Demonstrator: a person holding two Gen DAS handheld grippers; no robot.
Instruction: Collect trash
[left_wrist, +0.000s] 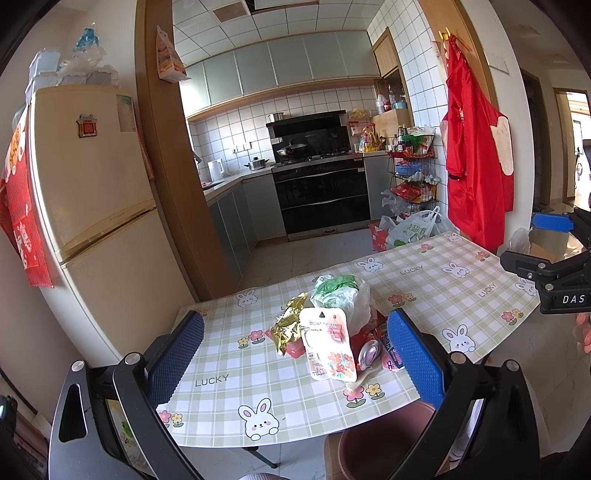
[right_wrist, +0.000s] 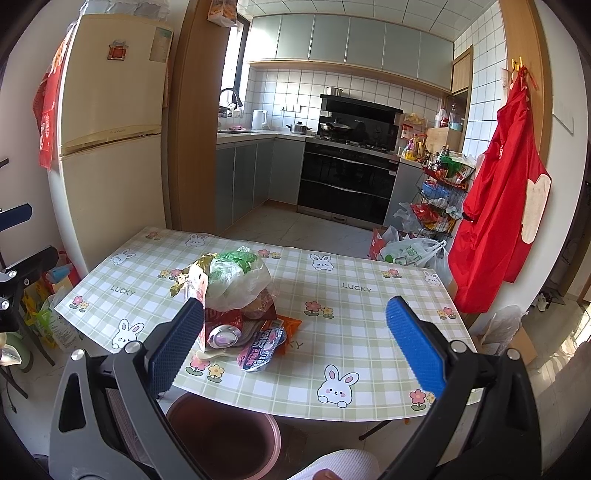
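Hanging wide apart and holding nothing, the left gripper (left_wrist: 295, 354) and the right gripper (right_wrist: 295, 350) both float just over the near edge of the counter (right_wrist: 369, 306). Right below them sits a brown bin (right_wrist: 225, 439). Just past the fingers lies the trash pile (left_wrist: 328, 332): a white spoon (right_wrist: 212, 355), a shiny can (right_wrist: 223, 336), a white pouch (left_wrist: 328, 345), gold foil (left_wrist: 288, 326). Farthest back, a crumpled plastic bag (right_wrist: 240, 277) sits on top.

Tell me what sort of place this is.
A home kitchen with a dining corner: a built-in stove under tiled walls, a cream fridge, and a table in a bunny-print cloth piled with wrappers.
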